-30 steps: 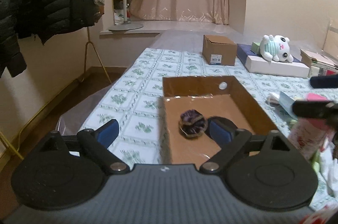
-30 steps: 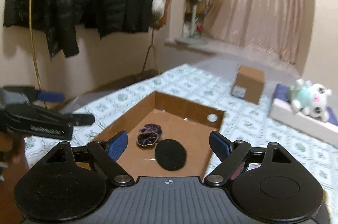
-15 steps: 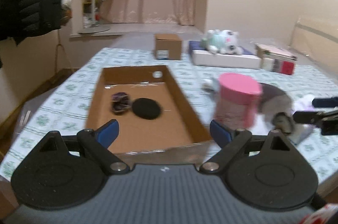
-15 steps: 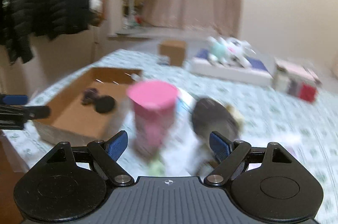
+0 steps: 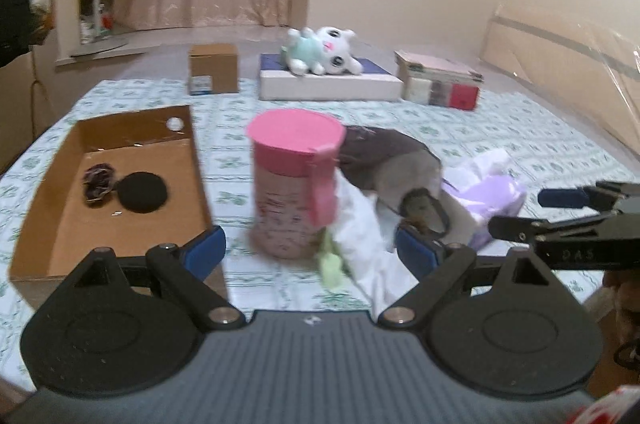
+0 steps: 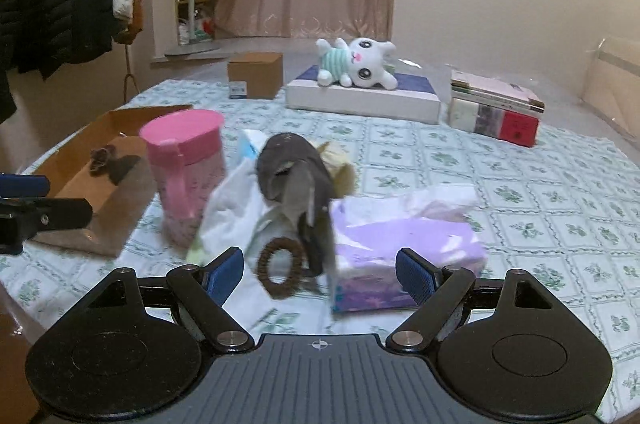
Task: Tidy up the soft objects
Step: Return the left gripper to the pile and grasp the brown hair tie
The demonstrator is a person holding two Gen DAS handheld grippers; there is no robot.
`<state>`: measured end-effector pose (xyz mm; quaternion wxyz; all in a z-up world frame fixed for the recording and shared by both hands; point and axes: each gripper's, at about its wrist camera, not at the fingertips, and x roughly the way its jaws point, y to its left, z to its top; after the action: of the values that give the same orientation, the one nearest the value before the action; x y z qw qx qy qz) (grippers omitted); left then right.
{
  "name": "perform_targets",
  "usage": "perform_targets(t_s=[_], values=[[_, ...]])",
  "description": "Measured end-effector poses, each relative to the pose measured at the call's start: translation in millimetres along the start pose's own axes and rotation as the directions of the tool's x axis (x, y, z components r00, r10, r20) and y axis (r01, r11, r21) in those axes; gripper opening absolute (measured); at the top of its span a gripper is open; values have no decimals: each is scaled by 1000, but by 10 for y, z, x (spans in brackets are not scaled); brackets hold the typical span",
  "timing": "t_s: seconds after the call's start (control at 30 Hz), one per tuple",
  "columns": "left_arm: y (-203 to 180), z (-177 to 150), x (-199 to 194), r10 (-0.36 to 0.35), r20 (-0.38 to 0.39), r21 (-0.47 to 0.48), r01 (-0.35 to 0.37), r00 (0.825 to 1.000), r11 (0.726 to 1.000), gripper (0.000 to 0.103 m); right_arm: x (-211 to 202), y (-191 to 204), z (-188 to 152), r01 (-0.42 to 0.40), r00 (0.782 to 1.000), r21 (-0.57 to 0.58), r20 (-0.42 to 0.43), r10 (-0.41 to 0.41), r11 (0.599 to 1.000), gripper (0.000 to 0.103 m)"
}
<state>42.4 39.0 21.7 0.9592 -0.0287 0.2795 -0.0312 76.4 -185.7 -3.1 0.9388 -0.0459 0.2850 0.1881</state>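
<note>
A brown hair tie lies on the patterned cloth of the table, just ahead of the right tool, whose blue-padded fingers stand wide apart and hold nothing. Just behind the tie sits a heap of soft things: a dark grey cloth draped over white fabric, with a purple tissue pack touching it on the right and a pink-lidded cup standing upright on the left. Further left lies an open cardboard box; inside it a dark scrunchie rests beside a flat black round pad. The left tool hovers near the cup, its fingers likewise spread wide and empty. Toward the far edge, a plush toy lies on a flat white box, between a small brown carton and a stack of books.
</note>
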Motion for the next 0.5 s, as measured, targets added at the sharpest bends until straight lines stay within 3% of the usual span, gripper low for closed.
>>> perform_targets(t_s=[0.27,0.5], values=[[-325,-80,381,-56,-35,64,58,998,996,83,134,-281,-34,12,1000,17,-18,-12,1000,84],[-657,-171,735,-82,-68,132,90,994,987,67,236,-488,-8,21,1000,22,-20,-20,1000,84]])
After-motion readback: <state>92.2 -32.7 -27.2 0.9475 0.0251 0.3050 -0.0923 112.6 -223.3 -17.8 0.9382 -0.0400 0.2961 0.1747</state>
